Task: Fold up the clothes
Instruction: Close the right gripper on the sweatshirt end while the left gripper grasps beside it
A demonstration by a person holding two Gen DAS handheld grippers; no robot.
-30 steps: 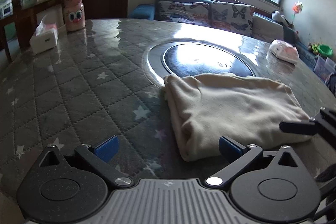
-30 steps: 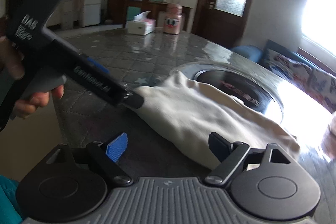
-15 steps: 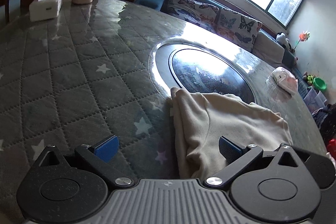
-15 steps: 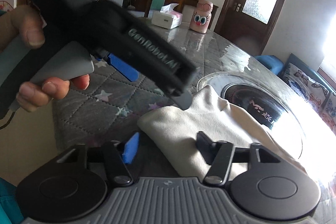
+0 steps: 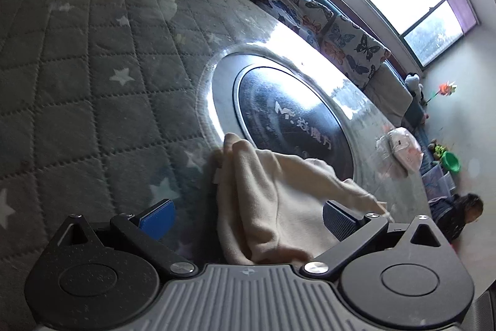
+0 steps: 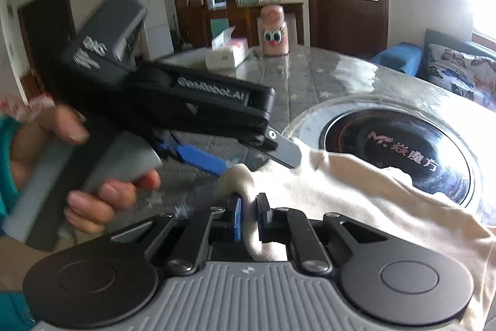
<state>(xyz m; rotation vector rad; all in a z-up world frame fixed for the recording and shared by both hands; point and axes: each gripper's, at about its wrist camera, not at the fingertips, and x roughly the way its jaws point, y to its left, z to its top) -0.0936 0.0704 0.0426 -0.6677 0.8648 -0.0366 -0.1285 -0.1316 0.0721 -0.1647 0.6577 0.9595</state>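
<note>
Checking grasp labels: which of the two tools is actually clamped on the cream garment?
The right tool: its pads pinch a fold of the cream garment. The left tool stands wide open around the cloth.

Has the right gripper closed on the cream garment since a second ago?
Yes. The right gripper, open a second ago, is now shut on a fold of the cream garment, at the corner nearest the round black hob.
</note>
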